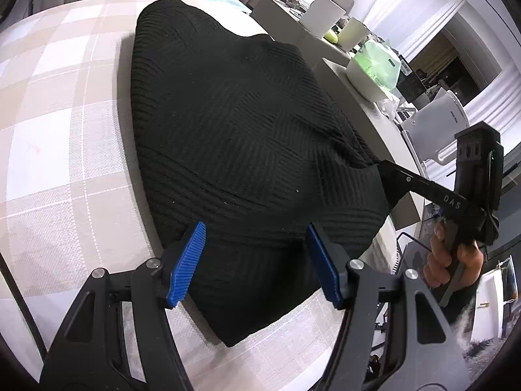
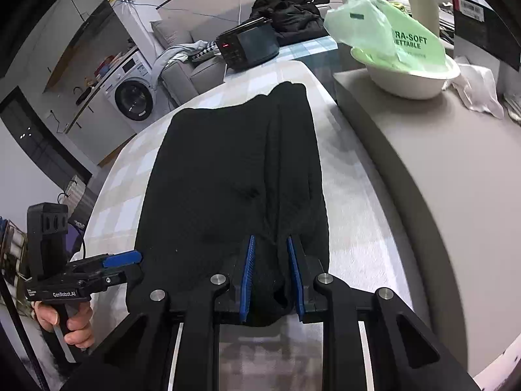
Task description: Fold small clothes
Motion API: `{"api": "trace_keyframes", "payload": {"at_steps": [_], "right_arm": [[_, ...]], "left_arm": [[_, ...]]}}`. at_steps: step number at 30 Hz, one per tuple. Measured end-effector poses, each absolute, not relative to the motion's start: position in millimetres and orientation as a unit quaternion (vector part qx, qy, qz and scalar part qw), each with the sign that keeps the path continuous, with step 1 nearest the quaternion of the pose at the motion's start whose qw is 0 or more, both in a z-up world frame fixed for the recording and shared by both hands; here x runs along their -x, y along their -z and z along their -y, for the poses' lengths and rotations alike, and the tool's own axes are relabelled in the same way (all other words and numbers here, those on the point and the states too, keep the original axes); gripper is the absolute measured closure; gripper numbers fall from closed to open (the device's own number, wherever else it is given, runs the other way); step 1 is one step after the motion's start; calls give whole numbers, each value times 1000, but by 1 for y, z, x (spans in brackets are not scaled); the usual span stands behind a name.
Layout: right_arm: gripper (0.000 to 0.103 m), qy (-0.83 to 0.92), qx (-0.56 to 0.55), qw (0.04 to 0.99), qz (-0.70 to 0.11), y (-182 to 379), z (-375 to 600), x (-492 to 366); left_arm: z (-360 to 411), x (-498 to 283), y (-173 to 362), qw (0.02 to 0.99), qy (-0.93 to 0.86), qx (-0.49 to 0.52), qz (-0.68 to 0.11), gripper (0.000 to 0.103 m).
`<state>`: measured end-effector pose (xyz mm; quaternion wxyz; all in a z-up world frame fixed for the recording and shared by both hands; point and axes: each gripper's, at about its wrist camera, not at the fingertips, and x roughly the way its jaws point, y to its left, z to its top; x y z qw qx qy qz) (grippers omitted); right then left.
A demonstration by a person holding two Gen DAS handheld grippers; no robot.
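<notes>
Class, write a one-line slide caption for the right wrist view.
Right gripper clamps the near edge of a black knit garment on a checked tablecloth.

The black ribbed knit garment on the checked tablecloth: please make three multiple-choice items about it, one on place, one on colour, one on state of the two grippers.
1. Where does the black ribbed knit garment lie?
A. on the checked tablecloth
B. in the white bowl
C. on the floor

2. What colour are the pads on the fingers?
A. red
B. blue
C. green

3. Which gripper has cloth pinched between its fingers?
A. left gripper
B. right gripper
C. neither

Answers:
1 A, cloth spreads flat over the checks.
2 B, ribbed blue pads show in both views.
3 B, a fold sits between the right pads, while the left stands open above the garment.
</notes>
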<state>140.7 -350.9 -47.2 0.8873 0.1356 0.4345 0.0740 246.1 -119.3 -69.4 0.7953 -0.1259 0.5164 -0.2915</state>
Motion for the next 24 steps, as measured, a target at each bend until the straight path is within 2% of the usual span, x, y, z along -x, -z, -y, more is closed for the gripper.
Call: {"api": "trace_keyframes", "payload": {"at_steps": [2, 3, 5, 14, 16, 17, 18, 21, 24], "right_arm": [[76, -92, -158, 881, -436, 51, 359, -148], [65, -99, -173, 880, -431, 51, 364, -149], [52, -93, -210, 881, -413, 54, 379, -154], [52, -97, -198, 882, -416, 68, 379, -196], [53, -96, -188, 878, -430, 77, 373, -207], [57, -97, -184, 877, -434, 80, 371, -213], [65, -103, -174, 875, -440, 82, 367, -214], [69, -118, -155, 875, -443, 83, 357, -215], [69, -126, -145, 875, -444, 84, 346, -216]], "left_arm": [[115, -247, 68, 799, 289, 127, -512, 42], [112, -248, 68, 801, 285, 132, -509, 42], [104, -255, 69, 805, 270, 147, -507, 42], [88, -308, 84, 823, 203, 180, -499, 43], [88, -314, 87, 820, 209, 195, -496, 58], [88, -317, 88, 817, 207, 198, -500, 72], [88, -319, 89, 818, 205, 198, -499, 83], [83, -315, 87, 821, 215, 205, -487, 92], [73, -310, 85, 827, 215, 200, -479, 93]]}}
